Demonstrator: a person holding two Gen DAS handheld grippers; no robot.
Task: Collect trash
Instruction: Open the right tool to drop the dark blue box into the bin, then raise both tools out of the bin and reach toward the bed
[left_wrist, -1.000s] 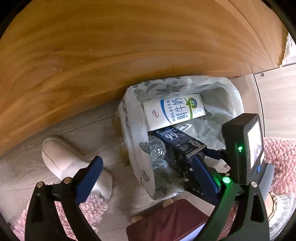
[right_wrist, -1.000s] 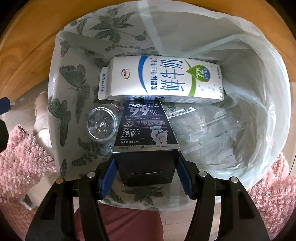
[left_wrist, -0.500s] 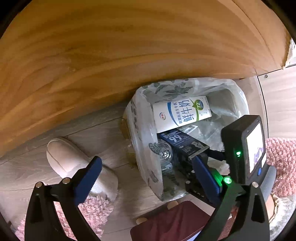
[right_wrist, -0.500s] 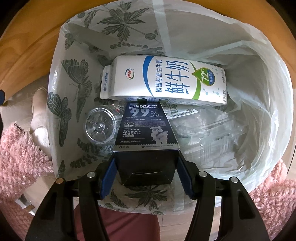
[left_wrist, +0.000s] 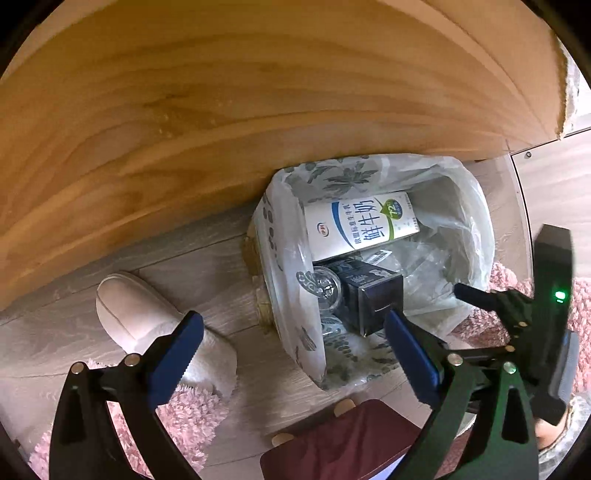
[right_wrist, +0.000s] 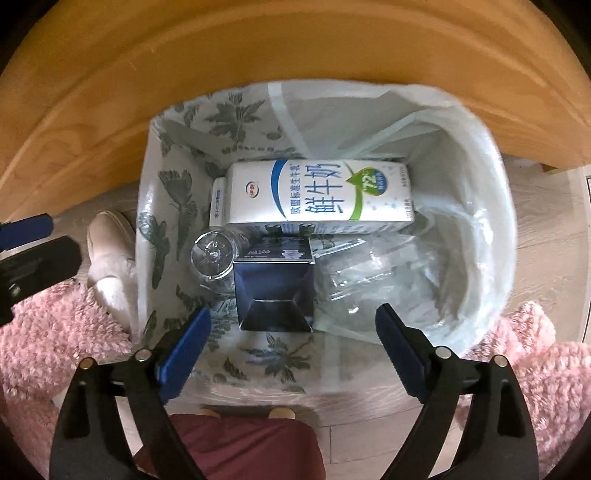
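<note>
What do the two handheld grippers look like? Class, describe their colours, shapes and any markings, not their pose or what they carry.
The left gripper and the right gripper are built alike: black angular frames with round silver bolt heads, and flat blue pads on the fingers, ridged along the inner edge. In the left wrist view, the right gripper's black body carries a boxy unit with a small green light. No sleeves or cables are visible.

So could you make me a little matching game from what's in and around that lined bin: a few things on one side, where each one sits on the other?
Things:
1. milk carton
2. dark blue box
3. clear bottle
4. beige slipper

Places:
A. on the floor outside the bin
B. lying across the far side of the bin
C. in the bin, left of the box
D. in the bin, just beyond the open right gripper

Pairs: 1-B, 2-D, 3-C, 4-A
</note>
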